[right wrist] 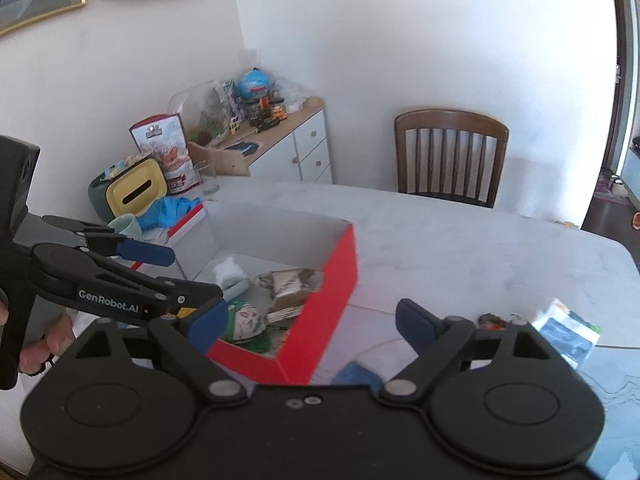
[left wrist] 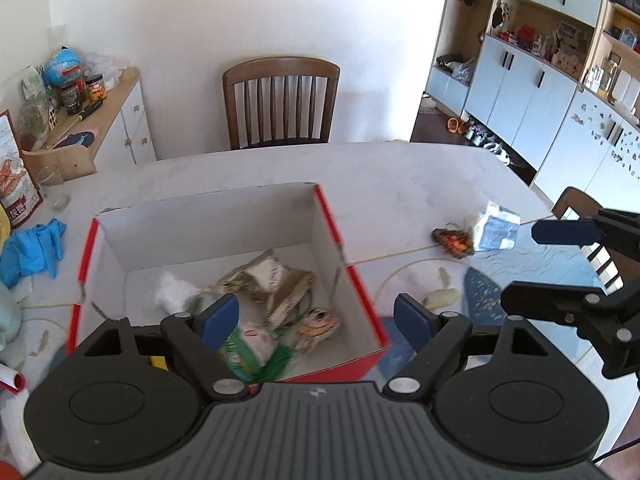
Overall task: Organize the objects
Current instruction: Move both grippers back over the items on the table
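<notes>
White marbled table (left wrist: pixel 400 184), wooden chair (left wrist: pixel 280 104) beyond. Left gripper (left wrist: pixel 316 318) spread wide, nothing between the pads, poised above the red box (left wrist: pixel 360 292) of wrappers. Right gripper (right wrist: pixel 312 324) likewise released, empty; box ahead-left of it, blue-white packet (right wrist: pixel 568 336) ahead-right.

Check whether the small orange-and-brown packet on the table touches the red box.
Apart. The left wrist view shows bare table between the packet and the red box.
</notes>
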Motion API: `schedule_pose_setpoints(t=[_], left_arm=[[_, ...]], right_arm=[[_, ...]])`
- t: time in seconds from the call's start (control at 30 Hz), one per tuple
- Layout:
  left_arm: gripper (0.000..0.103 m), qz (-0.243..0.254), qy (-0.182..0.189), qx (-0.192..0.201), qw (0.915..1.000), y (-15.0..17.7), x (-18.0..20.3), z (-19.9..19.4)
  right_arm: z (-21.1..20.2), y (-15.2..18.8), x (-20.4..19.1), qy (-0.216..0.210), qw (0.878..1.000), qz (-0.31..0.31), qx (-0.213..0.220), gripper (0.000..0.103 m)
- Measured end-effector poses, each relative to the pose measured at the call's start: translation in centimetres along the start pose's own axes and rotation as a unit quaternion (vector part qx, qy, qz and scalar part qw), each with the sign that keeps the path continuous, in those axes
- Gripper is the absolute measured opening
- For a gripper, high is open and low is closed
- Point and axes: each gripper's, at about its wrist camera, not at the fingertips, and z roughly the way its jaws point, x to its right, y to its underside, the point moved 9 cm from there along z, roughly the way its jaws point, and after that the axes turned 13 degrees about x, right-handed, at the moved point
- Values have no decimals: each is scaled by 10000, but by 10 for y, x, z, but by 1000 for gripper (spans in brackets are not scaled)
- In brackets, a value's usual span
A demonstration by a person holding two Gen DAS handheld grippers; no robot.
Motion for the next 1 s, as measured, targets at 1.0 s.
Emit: schedule_pose_setpoints(t=[1.0], left_arm=[[101, -135, 161, 96, 9997, -8, 188, 109]], right_arm=[[-50, 28, 240, 552, 9983, 53, -196, 99]])
